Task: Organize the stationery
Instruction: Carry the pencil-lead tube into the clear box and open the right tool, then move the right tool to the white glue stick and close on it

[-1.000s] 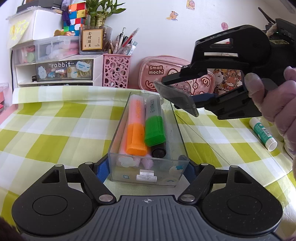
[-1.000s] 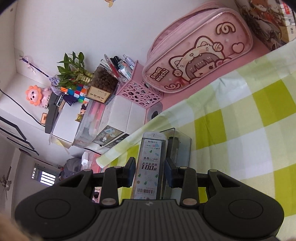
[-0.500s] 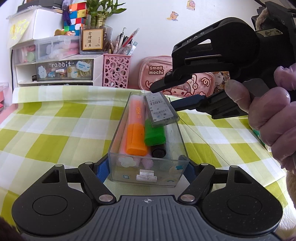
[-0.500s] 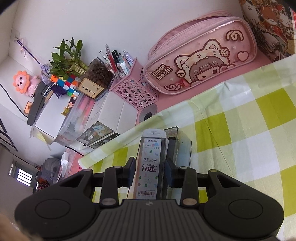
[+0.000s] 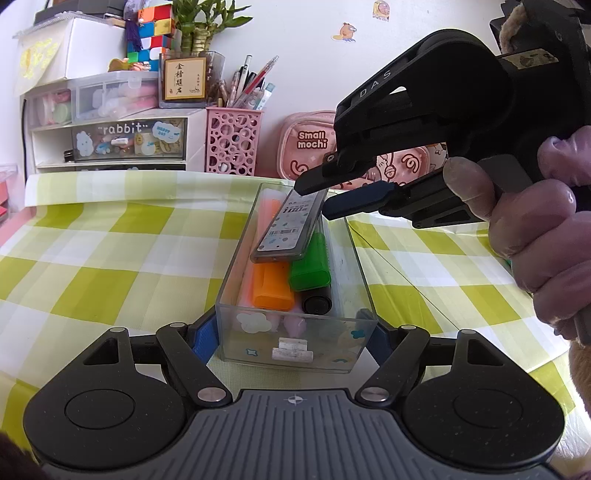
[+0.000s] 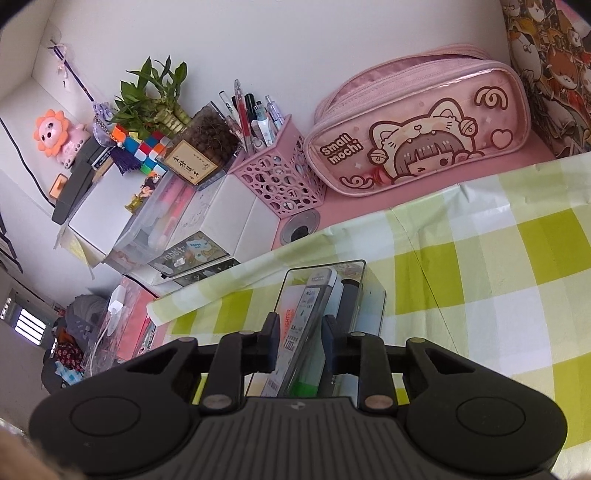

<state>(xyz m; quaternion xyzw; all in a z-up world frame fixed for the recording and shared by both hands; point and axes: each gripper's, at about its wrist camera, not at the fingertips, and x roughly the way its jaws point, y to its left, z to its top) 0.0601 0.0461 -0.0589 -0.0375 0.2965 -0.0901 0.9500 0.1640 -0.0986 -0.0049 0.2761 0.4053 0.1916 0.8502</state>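
A clear plastic box [image 5: 295,339] sits on the checked cloth, held at its near end between the fingers of my left gripper [image 5: 291,338]. In it lie an orange highlighter [image 5: 271,284], a green highlighter [image 5: 310,264] and a black marker [image 5: 317,302]. A flat grey lead-refill case [image 5: 290,230] lies tilted on top of the highlighters. My right gripper [image 5: 319,199] hovers over the box's far end with its jaws apart around the case's far end. The right wrist view shows the case [image 6: 303,332] loose between the fingers [image 6: 271,336], over the box [image 6: 369,295].
A pink pencil case [image 6: 417,140], a pink pen holder [image 5: 233,140] and a white drawer unit [image 5: 110,129] stand along the back wall. A plant [image 6: 159,99] and a colour cube [image 5: 151,33] sit on the drawers. Checked cloth [image 5: 92,251] lies on both sides of the box.
My right gripper brought the lead-refill case down over the box, then opened. The case now rests tilted on the highlighters. The left gripper and box stayed still.
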